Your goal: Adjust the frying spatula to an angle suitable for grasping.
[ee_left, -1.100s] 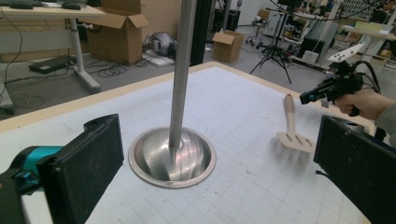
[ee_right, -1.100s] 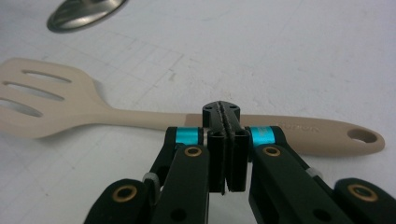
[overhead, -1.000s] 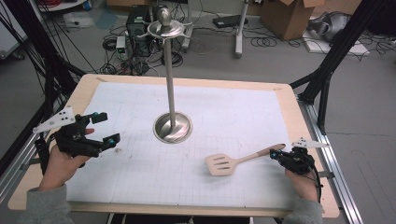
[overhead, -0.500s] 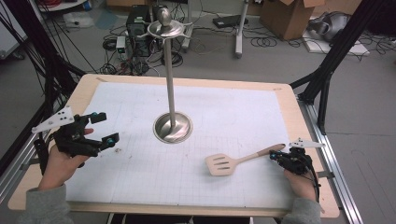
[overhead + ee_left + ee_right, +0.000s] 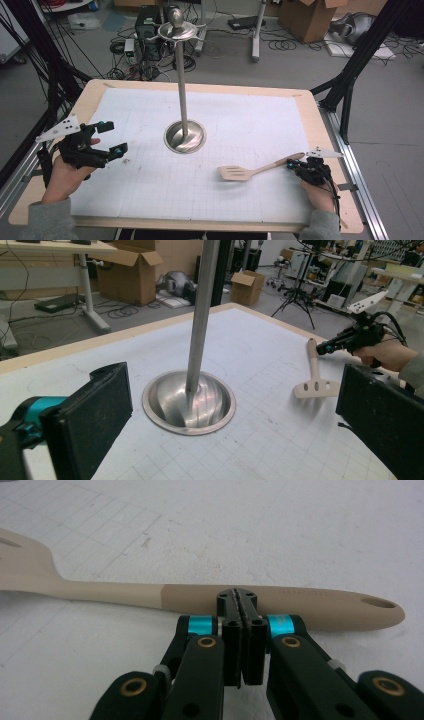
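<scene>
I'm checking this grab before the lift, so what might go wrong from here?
1. The right gripper has its jaws shut together in front of the spatula handle, not around it, so a lift may leave it on the table or nudge it away.
2. If gripped here, near the handle end, the slotted blade hangs far out and may droop or twist.
3. The tall metal stand is close to the spatula; a wide swing could knock it.

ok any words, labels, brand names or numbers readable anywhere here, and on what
Nothing can be read for certain.
Spatula handle: a faint embossed mark past the jaws of the right gripper, too faint to read.
Cardboard boxes on the floor behind: no legible print.
White grid sheet on the table: ruled lines, no numbers showing.
Metal stand: no marking seen.
</scene>
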Demonstrator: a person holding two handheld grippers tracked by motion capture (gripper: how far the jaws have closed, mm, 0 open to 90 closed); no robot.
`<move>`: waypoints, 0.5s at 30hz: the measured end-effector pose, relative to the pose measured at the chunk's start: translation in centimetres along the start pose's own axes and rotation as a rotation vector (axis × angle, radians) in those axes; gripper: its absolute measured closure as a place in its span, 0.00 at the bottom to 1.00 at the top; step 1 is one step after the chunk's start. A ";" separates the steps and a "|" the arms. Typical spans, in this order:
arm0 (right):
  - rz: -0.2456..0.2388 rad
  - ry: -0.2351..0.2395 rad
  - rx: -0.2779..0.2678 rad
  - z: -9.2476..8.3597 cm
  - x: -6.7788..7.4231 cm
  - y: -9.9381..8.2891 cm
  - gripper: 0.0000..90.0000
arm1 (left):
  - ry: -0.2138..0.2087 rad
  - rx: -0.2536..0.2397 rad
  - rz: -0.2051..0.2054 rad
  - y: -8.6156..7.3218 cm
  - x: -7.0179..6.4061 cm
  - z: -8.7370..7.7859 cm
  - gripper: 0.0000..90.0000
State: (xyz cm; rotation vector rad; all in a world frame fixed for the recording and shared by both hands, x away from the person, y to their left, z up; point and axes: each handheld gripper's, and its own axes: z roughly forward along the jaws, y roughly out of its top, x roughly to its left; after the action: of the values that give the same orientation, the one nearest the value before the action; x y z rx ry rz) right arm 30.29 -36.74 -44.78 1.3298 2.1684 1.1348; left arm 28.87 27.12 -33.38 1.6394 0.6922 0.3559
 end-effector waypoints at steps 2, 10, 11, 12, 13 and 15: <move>-0.003 0.000 -0.002 0.0 0.0 0.0 1.00 | 0.001 0.002 -0.002 -0.1 0.0 0.0 0.02; -0.007 -0.011 -0.015 0.4 0.0 0.2 1.00 | 0.005 0.009 -0.004 -0.3 0.0 -0.1 0.02; -0.011 -0.011 -0.017 0.5 0.0 0.2 1.00 | 0.007 0.008 -0.006 -0.3 0.0 -0.1 0.02; -0.013 -0.013 -0.021 0.7 0.0 0.3 1.00 | 0.009 0.007 -0.005 -0.3 0.0 -0.2 0.02; -0.006 -0.013 -0.020 0.8 0.0 0.4 1.00 | 0.009 0.008 -0.006 -0.3 0.0 -0.3 0.02; -0.007 -0.017 -0.023 0.9 0.0 0.5 1.00 | 0.007 0.004 -0.006 -0.2 -0.1 -0.4 0.02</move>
State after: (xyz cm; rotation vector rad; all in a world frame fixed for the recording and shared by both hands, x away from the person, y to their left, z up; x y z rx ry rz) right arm 31.19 -36.22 -44.98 1.3160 2.1399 1.1376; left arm 28.48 27.43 -33.51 1.6405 0.7029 0.3561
